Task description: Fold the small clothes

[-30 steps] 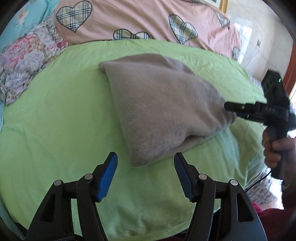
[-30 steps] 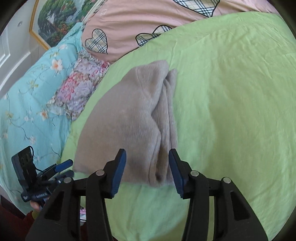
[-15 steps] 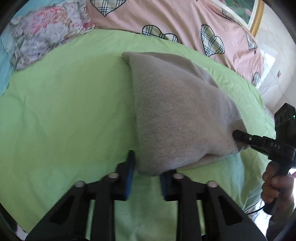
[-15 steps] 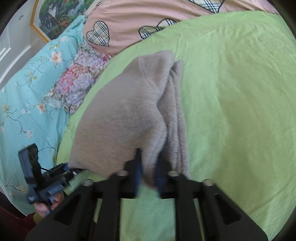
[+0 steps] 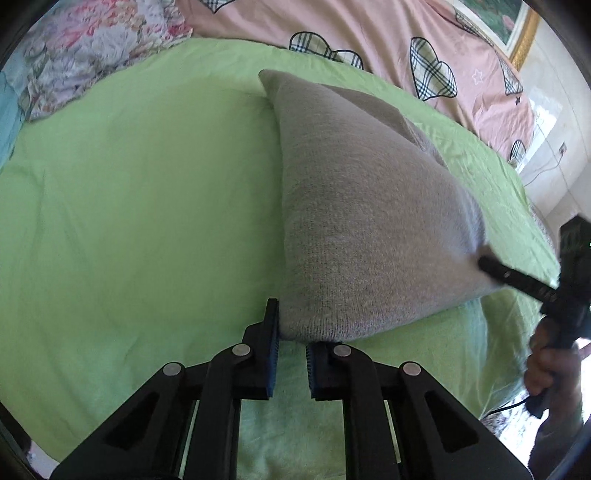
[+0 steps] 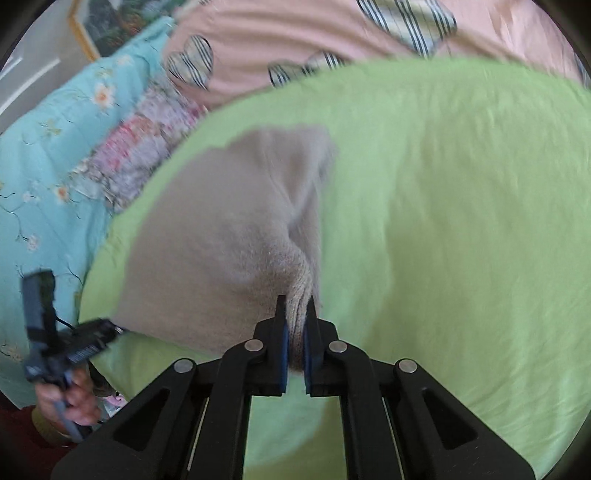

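Both grippers, the left (image 5: pixel 291 345) and the right (image 6: pixel 295 332), clamp adjacent near corners of a grey knit (image 5: pixel 362 221), lifting that edge off the green sheet (image 5: pixel 129 203), apparently to fold it over.

A green sheet (image 5: pixel 129 206) covers the bed; behind it lie a pink heart-print quilt (image 5: pixel 369 33) and a gold-framed picture (image 5: pixel 517 33).

The left tongs (image 5: pixel 291 343) pinch the near corner of the grey knit garment (image 5: pixel 362 221), raised above the green bedsheet (image 5: pixel 140 206).
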Tool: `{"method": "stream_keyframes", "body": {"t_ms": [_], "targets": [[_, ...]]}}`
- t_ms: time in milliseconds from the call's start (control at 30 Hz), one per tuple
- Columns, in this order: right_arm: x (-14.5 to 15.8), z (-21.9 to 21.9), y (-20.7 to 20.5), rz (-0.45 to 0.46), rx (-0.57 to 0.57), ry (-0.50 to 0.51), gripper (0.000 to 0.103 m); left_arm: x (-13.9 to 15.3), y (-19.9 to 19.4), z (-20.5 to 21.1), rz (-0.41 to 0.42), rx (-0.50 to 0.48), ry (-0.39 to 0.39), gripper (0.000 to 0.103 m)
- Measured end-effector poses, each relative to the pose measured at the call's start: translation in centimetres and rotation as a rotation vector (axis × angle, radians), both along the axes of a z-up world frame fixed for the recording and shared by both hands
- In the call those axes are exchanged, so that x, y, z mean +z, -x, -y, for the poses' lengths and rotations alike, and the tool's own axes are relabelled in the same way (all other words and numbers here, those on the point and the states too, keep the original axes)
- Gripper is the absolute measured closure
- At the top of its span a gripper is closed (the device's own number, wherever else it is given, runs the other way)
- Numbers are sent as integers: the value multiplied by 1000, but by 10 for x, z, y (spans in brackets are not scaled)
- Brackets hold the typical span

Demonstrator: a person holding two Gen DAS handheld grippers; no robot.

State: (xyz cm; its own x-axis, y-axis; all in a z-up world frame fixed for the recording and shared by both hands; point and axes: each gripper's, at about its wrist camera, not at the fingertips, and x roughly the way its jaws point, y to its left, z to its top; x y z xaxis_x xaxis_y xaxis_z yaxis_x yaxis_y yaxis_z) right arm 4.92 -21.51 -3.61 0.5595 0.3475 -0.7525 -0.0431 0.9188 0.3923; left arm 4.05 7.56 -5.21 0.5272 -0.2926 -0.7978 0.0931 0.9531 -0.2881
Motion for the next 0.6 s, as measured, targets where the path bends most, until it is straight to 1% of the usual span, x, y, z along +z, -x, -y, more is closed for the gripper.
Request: {"method": "stream_keyframes", "body": {"t_ms": [67, 133, 200, 267, 300, 333, 367, 433, 533, 600], "targets": [[-8, 0, 0, -4, -14, -15, 96, -2, -3, -5, -16, 0, 37, 92], [-12, -1, 0, 5, -18, -2, 96, -4, -5, -9, -30, -10, 55, 91], [-12, -2, 1, 3, -13, 5, 96, -4, -6, -9, -36, -26, 52, 90], [-9, 0, 2, -15, -19, 9, 94, -1, -3, -6, -46, -70, 29, 90], [-6, 3, 4, -32, -18, -7, 93, 1, 0, -5, -47, -92, 17, 91], [-3, 8, 5, -43, -21, -42, 89, 5, 5, -5, -42, -120, 9, 93], [2, 14, 5, -48, -30, -85, 87, 12, 11, -5, -26, -153, 7, 93], [17, 28, 3, -16, -45, -157, 87, 25, 19, -5, 8, -195, 9, 92], [33, 43, -17, 26, -69, -187, 86, 51, 20, -4, 72, -230, 41, 90], [37, 48, -41, 42, -75, -194, 82, 63, 13, -1, 106, -229, 68, 87]]}}
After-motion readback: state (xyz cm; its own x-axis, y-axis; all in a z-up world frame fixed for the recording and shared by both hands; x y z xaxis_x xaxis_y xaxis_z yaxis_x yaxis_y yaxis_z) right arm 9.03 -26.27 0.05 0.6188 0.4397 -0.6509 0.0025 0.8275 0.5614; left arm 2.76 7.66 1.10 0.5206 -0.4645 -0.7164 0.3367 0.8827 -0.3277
